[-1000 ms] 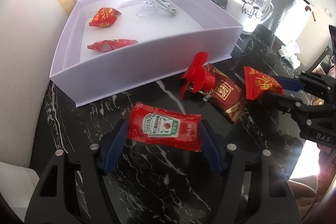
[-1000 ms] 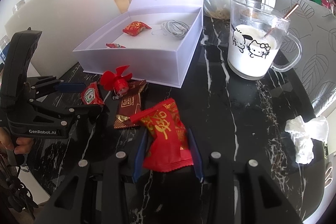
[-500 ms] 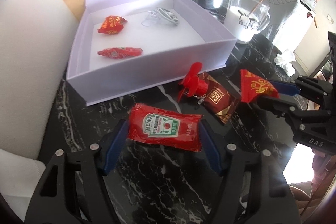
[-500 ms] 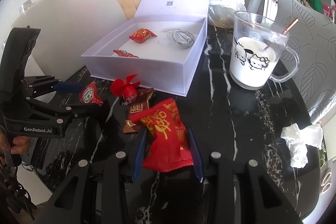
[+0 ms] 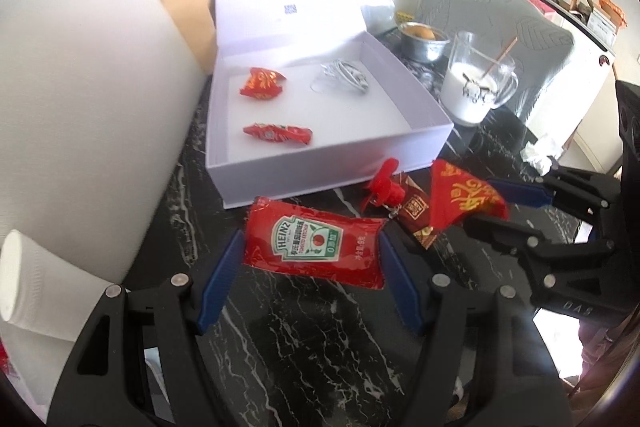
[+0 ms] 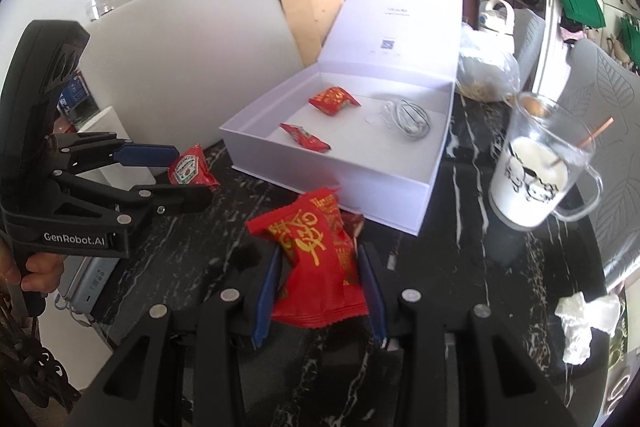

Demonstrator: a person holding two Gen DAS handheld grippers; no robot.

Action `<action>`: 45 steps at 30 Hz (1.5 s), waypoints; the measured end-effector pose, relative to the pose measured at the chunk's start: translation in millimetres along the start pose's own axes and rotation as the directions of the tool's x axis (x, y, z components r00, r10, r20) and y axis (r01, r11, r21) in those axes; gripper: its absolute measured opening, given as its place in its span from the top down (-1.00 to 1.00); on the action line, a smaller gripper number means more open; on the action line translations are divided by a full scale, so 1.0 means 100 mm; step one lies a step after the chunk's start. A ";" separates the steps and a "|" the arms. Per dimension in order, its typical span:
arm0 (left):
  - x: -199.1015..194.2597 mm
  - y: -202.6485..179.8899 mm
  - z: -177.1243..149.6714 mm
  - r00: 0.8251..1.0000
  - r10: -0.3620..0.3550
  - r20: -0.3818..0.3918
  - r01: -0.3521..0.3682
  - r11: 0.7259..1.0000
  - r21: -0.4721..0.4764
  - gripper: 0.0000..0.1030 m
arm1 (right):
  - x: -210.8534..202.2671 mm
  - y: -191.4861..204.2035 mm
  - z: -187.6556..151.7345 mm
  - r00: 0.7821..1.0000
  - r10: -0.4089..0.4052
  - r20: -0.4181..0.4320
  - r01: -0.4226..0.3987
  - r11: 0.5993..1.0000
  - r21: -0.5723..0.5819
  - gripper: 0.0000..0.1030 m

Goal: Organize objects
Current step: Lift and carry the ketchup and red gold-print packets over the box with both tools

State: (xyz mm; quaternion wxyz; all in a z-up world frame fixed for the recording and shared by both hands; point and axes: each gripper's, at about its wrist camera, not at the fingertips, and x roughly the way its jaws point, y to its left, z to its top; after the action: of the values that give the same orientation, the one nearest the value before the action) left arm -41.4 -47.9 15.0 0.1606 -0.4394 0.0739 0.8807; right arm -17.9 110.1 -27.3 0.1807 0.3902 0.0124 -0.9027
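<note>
Left tongs [image 5: 312, 259] clenched on a ketchup sachet [image 5: 314, 242], blue pads pressing its two short ends, sachet stretched flat between them and lifted clear of the black marbled counter [image 5: 320, 339]. Glossy red foil, crimped edges, a green-and-white Heinz label with a tomato in the middle, slightly creased at the upper left corner. Right tongs [image 6: 318, 283] clenched on a red snack packet [image 6: 320, 267], puffy, printed with large gold characters, serrated seam along the bottom, top end flaring out above the pads. Same packet seen from the left wrist view at [image 5: 464, 199], held off the counter beside the right tongs [image 5: 502, 205]; same sachet from the right wrist view at [image 6: 190, 169], pinched in the left tongs [image 6: 192, 173], with a hand [image 6: 38, 269] gripping the handle. Just ahead of both, an open white box [image 5: 320, 171] with its lid standing upright at the back; inside it, two red wrapped sweets [image 5: 262, 83] [image 5: 278, 134] well apart and a coil of white cable [image 5: 342, 81] toward the far side. On the counter in front of the box's near wall, a small red fan [image 5: 382, 185] touching a brown packet [image 5: 416, 211]. Right of the box, a glass mug [image 6: 536, 167] of white liquid with a stirrer, and a crumpled tissue [image 6: 584, 323] near the counter's edge.
</note>
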 end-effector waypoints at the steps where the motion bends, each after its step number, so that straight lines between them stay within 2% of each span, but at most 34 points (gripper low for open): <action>1: -0.02 0.00 0.01 1.000 0.004 0.003 -0.004 1.000 -0.003 -0.31 | -0.01 0.02 0.03 1.000 0.000 0.005 0.000 1.000 -0.007 0.24; 8: -0.10 0.02 0.15 1.000 0.004 0.023 -0.004 1.000 -0.013 -0.31 | -0.07 0.10 0.21 1.000 0.003 0.030 -0.002 0.999 -0.044 0.24; 15: -0.10 0.01 0.38 0.999 0.001 0.054 -0.001 1.000 -0.006 -0.31 | -0.11 0.02 0.41 0.998 -0.015 0.057 0.017 0.999 -0.041 0.24; 30: 0.18 0.08 0.92 0.999 -0.014 0.050 0.013 1.000 0.009 -0.31 | -0.03 -0.26 0.91 0.994 -0.066 0.089 0.069 0.997 -0.038 0.24; 41: 0.36 0.17 1.34 0.998 0.019 0.056 -0.021 0.999 0.027 -0.31 | 0.13 -0.44 1.30 0.990 -0.092 0.110 0.097 0.994 -0.042 0.24; 45: 0.44 0.21 1.50 0.996 0.061 0.068 -0.063 0.998 0.029 -0.31 | 0.23 -0.53 1.46 0.991 -0.090 0.102 0.094 0.995 -0.042 0.24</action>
State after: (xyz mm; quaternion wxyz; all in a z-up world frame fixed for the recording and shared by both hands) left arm -185.6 -17.2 70.1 0.1424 -0.4044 0.0960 0.8983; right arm -152.3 128.2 51.4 0.1484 0.3390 0.0426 -0.9280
